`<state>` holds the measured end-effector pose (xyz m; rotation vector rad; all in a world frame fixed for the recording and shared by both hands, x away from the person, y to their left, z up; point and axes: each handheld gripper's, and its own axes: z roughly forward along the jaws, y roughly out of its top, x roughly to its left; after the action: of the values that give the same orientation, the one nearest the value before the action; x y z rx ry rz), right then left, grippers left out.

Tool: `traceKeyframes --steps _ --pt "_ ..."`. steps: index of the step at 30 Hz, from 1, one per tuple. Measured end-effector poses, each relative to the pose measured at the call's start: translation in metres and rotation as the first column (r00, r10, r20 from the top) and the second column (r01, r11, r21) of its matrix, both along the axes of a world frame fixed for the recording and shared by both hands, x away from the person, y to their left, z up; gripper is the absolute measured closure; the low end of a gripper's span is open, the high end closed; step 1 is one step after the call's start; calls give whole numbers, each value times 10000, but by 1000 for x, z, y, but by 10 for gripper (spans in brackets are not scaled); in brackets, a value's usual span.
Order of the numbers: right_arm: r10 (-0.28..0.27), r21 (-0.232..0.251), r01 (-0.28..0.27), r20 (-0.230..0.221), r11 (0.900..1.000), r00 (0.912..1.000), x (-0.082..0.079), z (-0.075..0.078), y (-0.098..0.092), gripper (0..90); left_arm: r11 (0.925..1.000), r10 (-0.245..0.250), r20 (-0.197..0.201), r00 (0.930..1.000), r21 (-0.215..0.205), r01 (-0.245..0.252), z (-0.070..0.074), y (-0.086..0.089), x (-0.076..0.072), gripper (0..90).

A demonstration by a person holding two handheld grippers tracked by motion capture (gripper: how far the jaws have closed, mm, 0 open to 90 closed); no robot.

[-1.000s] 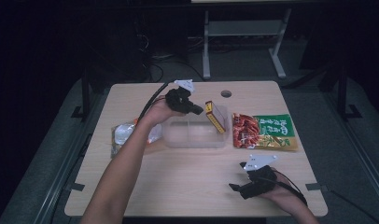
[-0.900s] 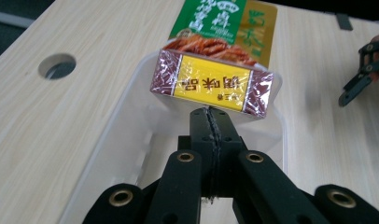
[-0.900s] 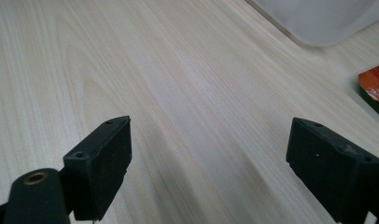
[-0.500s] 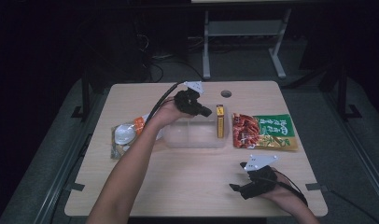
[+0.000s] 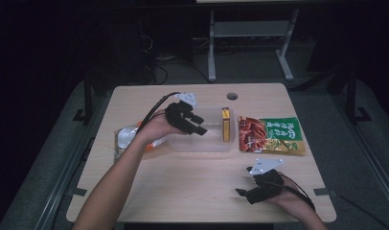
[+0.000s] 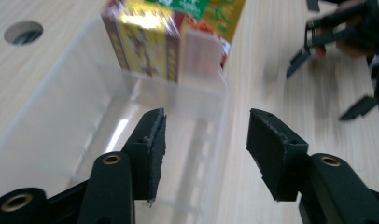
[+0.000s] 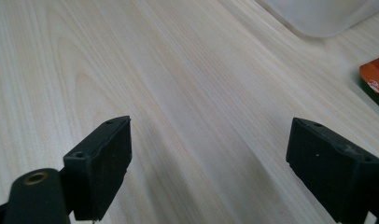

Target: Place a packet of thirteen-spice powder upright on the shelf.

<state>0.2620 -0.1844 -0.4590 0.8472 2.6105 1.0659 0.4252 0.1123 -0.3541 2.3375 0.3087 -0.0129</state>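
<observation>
A clear plastic container [image 5: 202, 141] lies at the table's middle. A yellow box [image 5: 225, 124] stands in its right end. My left gripper [image 5: 201, 124] hangs over the container, open with nothing held. In the left gripper view its jaws [image 6: 206, 130] straddle the container's long wall [image 6: 220, 140], one inside and one outside, with the yellow box [image 6: 143, 39] beyond them. My right gripper [image 5: 244, 181] rests near the table's front right. It is open wide over bare wood [image 7: 208, 144].
A red and green snack packet [image 5: 269, 135] lies flat just right of the container. A crinkled clear bag [image 5: 124, 140] sits to its left, partly under the forearm. A round cable hole [image 5: 232, 96] is at the table's back edge.
My left gripper has come back from the yellow box toward the container's middle. The yellow box, tilted before, now stands straight at the right end. The right gripper has not moved.
</observation>
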Motion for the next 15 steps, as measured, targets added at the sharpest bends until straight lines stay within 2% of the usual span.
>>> traceKeyframes --steps 4,5,11,15 --pt "25 -53 -25 -73 10000 10000 1 0 0 129 9996 251 -7 9997 118 -251 -5 13 -17 436" --pt "12 -92 -13 -75 10000 10000 1 0 0 117 9995 298 95 9995 124 -299 -7 17 -21 431" --pt "96 -260 -105 -374 9996 9993 3 3 0 90 9982 594 44 9982 -75 -594 -18 37 -46 397" --pt "176 -266 -192 -599 9995 9981 4 3 -1 89 9972 744 52 9972 -21 -744 -28 50 -61 374"
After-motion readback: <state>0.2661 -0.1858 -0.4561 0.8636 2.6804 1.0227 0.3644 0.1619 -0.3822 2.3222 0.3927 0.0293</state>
